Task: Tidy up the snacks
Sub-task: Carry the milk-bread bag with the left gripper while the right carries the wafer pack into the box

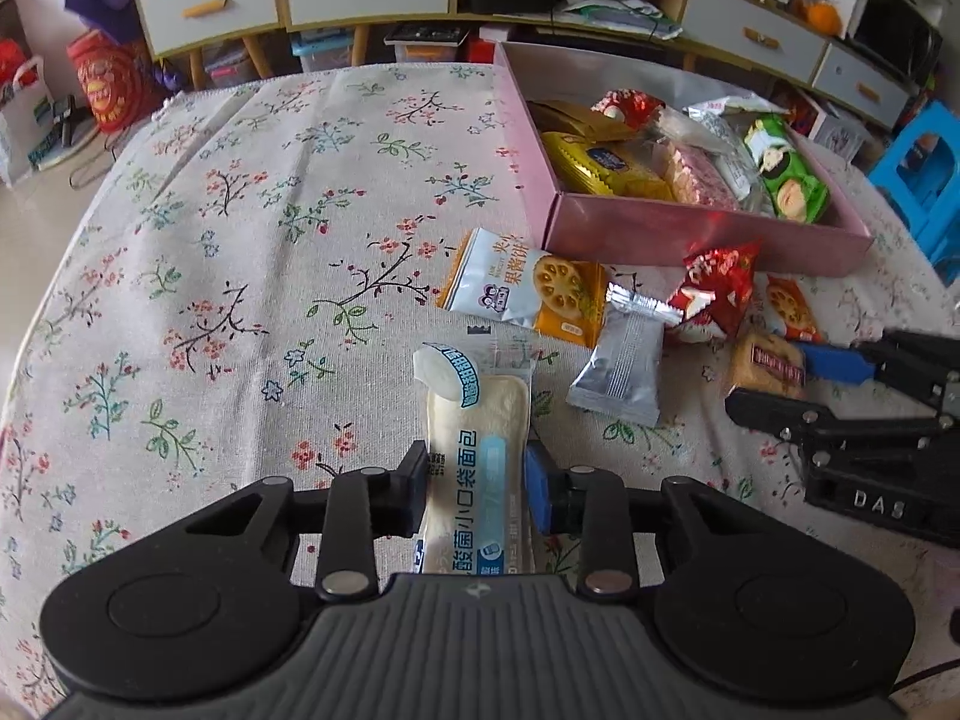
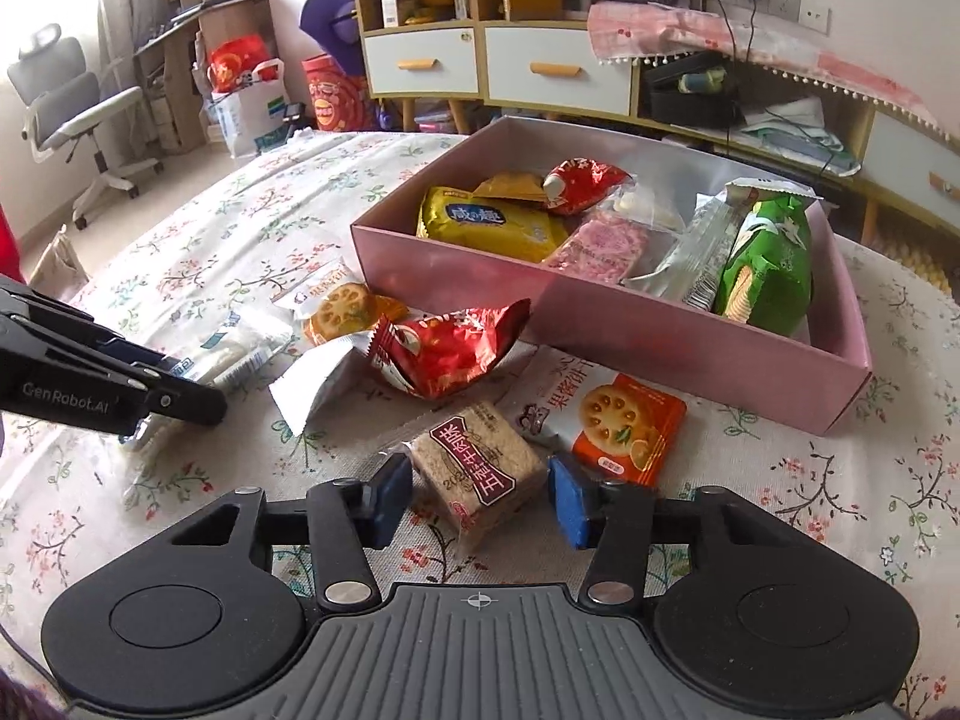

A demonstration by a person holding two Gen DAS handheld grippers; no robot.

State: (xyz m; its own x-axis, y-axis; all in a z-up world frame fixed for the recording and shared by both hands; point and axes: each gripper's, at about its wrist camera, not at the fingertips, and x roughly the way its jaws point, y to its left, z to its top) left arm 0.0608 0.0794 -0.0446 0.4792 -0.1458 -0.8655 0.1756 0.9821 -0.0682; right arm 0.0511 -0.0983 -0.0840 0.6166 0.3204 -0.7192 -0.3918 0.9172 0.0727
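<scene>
My left gripper is shut on a white bread packet with blue print, on the floral tablecloth. My right gripper is open, its pads either side of a brown square biscuit pack, not touching it. The pink box at the back right holds several snacks, among them a yellow pack and a green pack. Loose on the cloth lie a silver packet, a red packet and two white-and-orange cracker packs. The right gripper also shows in the left wrist view.
The table has a floral cloth and drops off at its far and left edges. Drawer cabinets and clutter stand behind it. A blue stool is at the right. The left gripper lies at the left of the right wrist view.
</scene>
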